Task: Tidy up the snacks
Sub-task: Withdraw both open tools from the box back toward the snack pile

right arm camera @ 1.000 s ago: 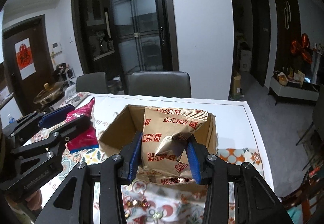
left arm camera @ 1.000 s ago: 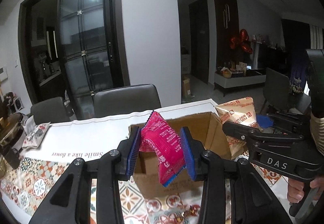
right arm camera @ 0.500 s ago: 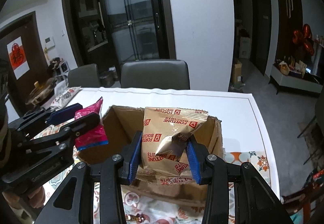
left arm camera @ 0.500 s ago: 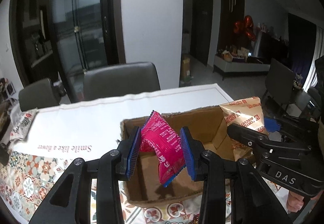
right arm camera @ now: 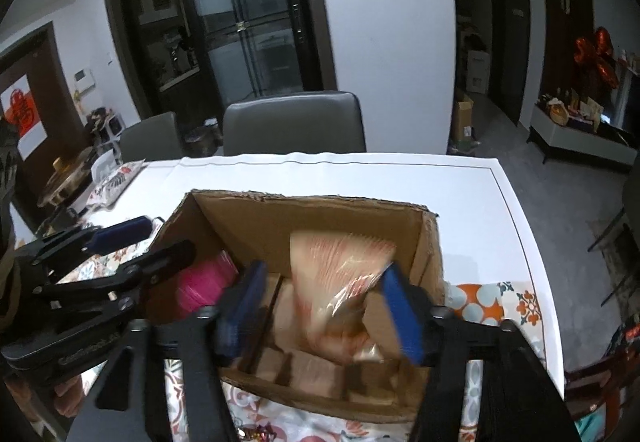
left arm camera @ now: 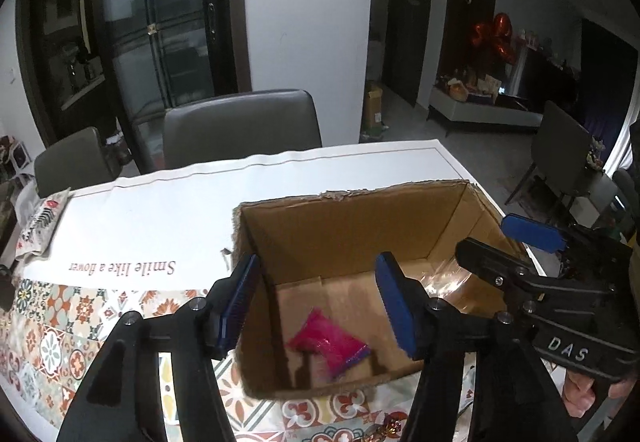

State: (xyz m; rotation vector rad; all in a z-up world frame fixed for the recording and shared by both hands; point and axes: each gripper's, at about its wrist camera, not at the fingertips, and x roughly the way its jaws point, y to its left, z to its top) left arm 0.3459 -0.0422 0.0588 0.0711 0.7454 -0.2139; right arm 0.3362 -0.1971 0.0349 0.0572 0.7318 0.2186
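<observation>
Both snack packets released into the cardboard box (left arm camera: 360, 226)

The left gripper (left arm camera: 320, 306) and right gripper (right arm camera: 320, 310) have just been opening, jaws wide and empty; the pink packet (left arm camera: 328, 346) lies on the box floor, the Fortune Biscuits bag (right arm camera: 340, 278) drops blurred between the right jaws.

Each view is taken from just behind its own hand-held gripper, looking forward and steeply down along the two fingers. The left wrist view is set close above the left part of the cardboard box (left arm camera: 352, 238), the right wrist view close above its right part. The box, the desk (left arm camera: 160, 210), the grey chair (right arm camera: 294, 126) and the glass door behind are shared. Each hand-held gripper is seen sideways in the other's view.
</observation>
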